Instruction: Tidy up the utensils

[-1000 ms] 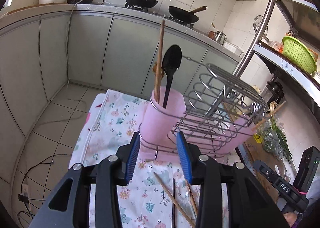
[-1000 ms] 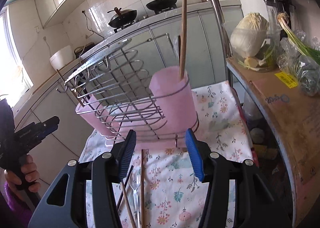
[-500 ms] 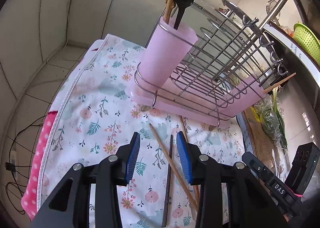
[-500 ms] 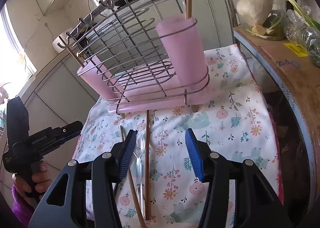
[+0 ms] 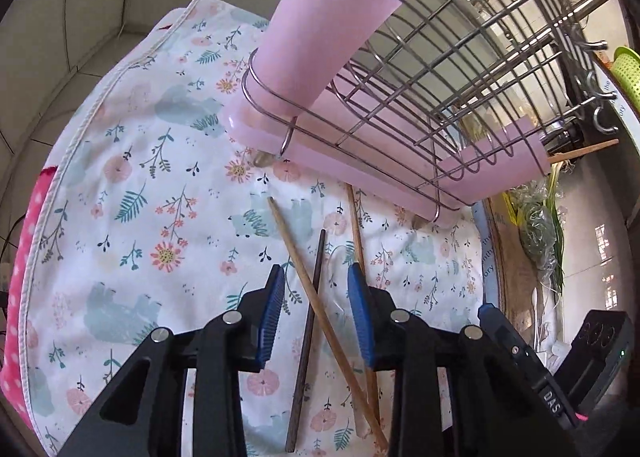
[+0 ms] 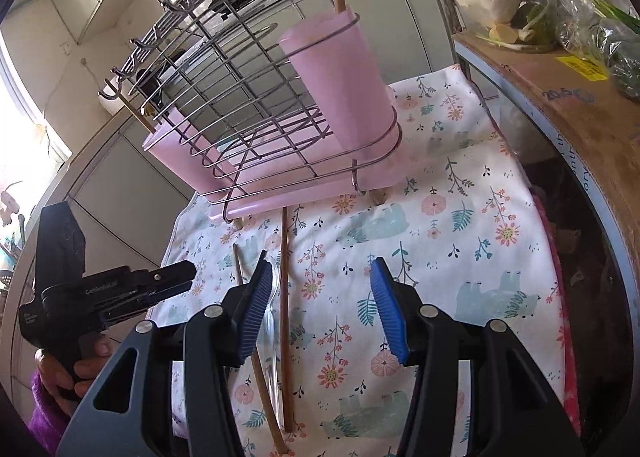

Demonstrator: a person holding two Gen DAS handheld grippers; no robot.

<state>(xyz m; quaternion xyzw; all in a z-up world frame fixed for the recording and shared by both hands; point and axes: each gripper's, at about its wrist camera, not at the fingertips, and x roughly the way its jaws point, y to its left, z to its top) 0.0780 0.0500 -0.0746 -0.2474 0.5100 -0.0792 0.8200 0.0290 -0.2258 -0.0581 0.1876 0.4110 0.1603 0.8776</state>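
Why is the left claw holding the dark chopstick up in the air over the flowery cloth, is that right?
Not quite. The left claw holds nothing: its jaws have just been closing but stand apart around the dark chopstick, which lies flat on the flowery cloth, crossed by a light wooden chopstick. The left wrist view shows this.

Each claw point(image 5: 316, 313) point(image 6: 318, 305) is built of black plastic arms fitted with silver screws and ribbed blue pads point(image 6: 389, 317). A purple sleeve point(image 6: 44, 413) is worn on the left arm.
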